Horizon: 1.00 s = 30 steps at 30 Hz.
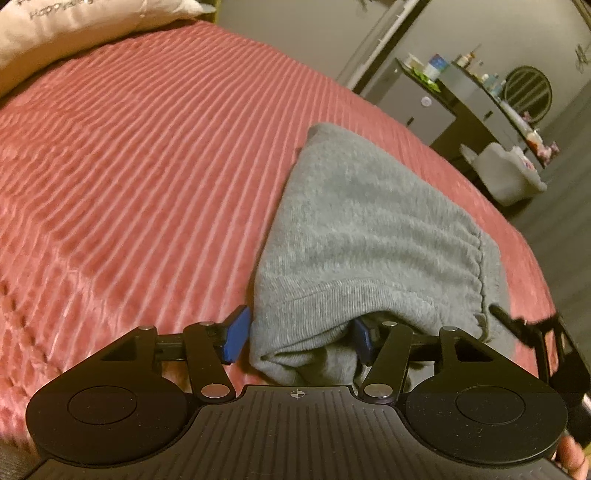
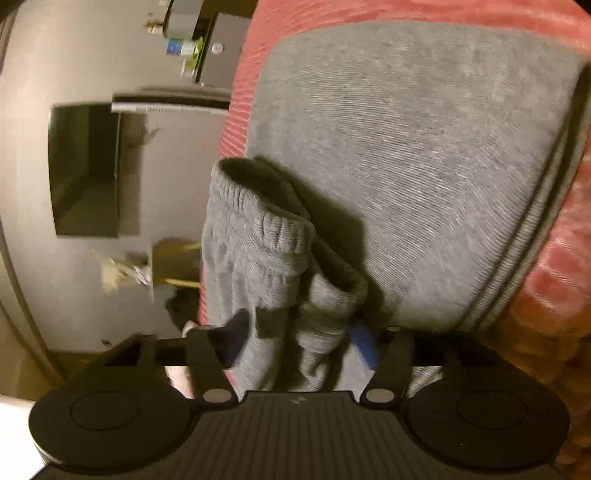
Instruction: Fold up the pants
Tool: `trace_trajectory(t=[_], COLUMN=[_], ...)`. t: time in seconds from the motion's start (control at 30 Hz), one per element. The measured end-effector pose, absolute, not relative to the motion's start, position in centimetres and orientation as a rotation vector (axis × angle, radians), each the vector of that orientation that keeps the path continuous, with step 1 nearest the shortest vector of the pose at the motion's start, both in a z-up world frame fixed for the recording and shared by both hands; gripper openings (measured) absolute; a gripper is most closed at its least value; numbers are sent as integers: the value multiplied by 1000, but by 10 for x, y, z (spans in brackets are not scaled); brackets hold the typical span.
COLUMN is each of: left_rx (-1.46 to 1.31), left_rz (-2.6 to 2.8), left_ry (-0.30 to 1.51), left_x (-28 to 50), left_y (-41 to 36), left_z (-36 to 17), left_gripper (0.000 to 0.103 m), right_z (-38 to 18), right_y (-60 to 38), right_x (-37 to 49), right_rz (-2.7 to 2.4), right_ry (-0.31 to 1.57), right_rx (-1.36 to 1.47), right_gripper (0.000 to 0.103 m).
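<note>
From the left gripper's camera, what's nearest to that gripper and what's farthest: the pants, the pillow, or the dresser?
1. Pants: between the left gripper fingers, bunched on the bed.
2. Pillow: upper left, at the bed's head.
3. Dresser: upper right, off the bed; about as far, too close to call.

red ribbed bedspread (image 1: 129, 155); pale pillow (image 1: 74, 26) at its far corner; cluttered dark dresser (image 1: 476, 99) beyond, round mirror (image 1: 528, 90) on it.

There is one pair of grey pants (image 1: 369, 236), one red bedspread (image 1: 147, 166), one pillow (image 1: 74, 26) and two grippers (each with two blue pads (image 1: 236, 334)).
</note>
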State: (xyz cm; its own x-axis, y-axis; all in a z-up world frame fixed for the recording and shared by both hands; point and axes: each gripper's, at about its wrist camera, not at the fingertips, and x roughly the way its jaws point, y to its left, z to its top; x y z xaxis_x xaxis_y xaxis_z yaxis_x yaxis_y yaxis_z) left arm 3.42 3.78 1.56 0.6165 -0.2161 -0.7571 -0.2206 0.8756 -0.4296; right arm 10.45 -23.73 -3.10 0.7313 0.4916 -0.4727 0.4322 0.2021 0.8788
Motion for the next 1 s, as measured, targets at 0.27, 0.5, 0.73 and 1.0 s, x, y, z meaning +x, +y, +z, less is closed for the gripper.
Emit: trace_trajectory(t=[0.27, 0.5, 0.73, 1.0], left_rx=[-514, -495, -462, -265], left_rz=[-6, -4, 12, 0], left_ry=[910, 919, 930, 923], left_x=[30, 29, 32, 35], left_y=[34, 27, 24, 3], left_z=[15, 14, 14, 14], left_gripper=[63, 65, 65, 78], right_z=[-7, -12, -24, 15], right_y=[-229, -241, -232, -239], right_x=[110, 115, 144, 147], right_rz=[10, 67, 50, 112], right_ry=[810, 722, 722, 714], right_rx=[1210, 1274, 1265, 1218], right_gripper=[52, 75, 72, 37])
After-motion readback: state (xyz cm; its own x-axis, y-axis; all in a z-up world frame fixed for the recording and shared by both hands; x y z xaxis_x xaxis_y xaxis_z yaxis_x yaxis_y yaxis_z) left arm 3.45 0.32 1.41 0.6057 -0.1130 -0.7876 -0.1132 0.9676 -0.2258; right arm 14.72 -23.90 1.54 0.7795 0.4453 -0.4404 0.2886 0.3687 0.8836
